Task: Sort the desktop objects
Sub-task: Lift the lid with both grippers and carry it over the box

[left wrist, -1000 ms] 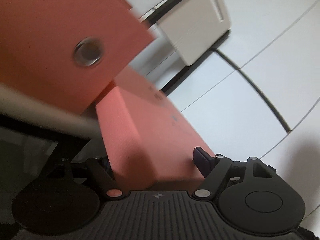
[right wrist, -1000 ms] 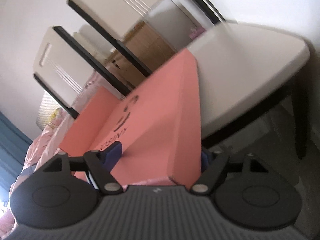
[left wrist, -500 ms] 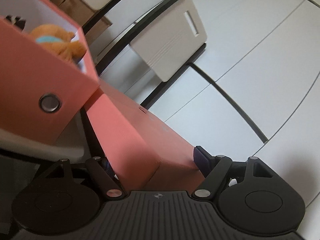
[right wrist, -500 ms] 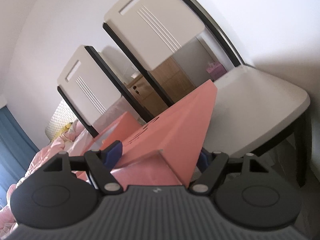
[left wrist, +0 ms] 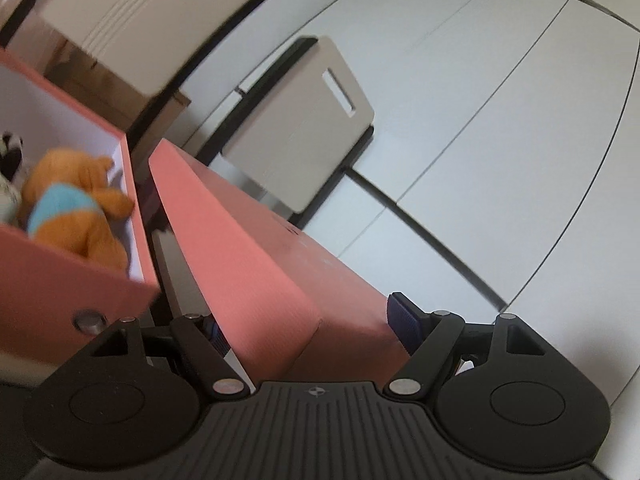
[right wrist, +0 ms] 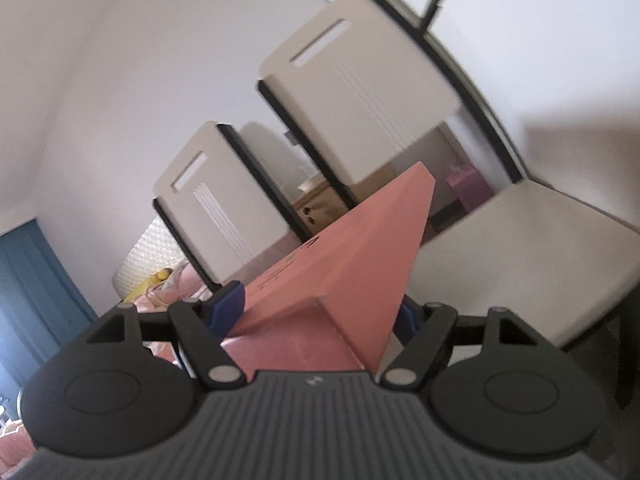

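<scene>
Between the blue pads of the left gripper sits one end of a coral-pink lid, tilted steeply, with both pads pressed against its sides. The right gripper is likewise closed on the lid, gripping the opposite end, so the lid hangs between the two grippers, clear of any surface.

To the left of the left gripper, and just beside the lid's upper edge, stands the open pink storage box. It holds an orange plush toy in a blue shirt. A cream chair lies ahead and to the right of the right gripper.

Risks judged from this position:

- Skew. The lid is held at a steep tilt; if the two grippers do not level it together, one corner may catch the box rim and jam.
- Slip. The lid walls look like smooth, thin card; uneven pull between the grippers could twist it free or crease it.
- Obstruction. The plush toy sits high near the box wall and may keep the lid from seating.
</scene>
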The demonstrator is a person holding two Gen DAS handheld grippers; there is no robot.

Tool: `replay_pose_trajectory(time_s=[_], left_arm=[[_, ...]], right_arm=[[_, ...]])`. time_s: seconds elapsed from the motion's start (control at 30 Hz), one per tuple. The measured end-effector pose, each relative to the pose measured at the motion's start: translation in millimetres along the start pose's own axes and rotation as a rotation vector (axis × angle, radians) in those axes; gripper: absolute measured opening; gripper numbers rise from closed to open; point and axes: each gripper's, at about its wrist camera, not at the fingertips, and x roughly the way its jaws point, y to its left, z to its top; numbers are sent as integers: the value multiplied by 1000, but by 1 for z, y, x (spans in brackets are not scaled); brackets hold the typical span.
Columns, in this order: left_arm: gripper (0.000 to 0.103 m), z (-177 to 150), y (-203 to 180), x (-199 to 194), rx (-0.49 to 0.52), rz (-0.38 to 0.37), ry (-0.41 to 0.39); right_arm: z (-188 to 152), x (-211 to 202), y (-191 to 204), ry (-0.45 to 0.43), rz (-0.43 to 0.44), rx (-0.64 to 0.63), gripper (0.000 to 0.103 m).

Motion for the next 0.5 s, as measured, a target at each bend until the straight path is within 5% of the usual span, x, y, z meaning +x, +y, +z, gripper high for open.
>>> replay_pose_trajectory(time_s=[0.5], left_arm=[[86,78,35,-64,18,168,-163]], right_arm=[[15,134,70,83,187,-59,76]])
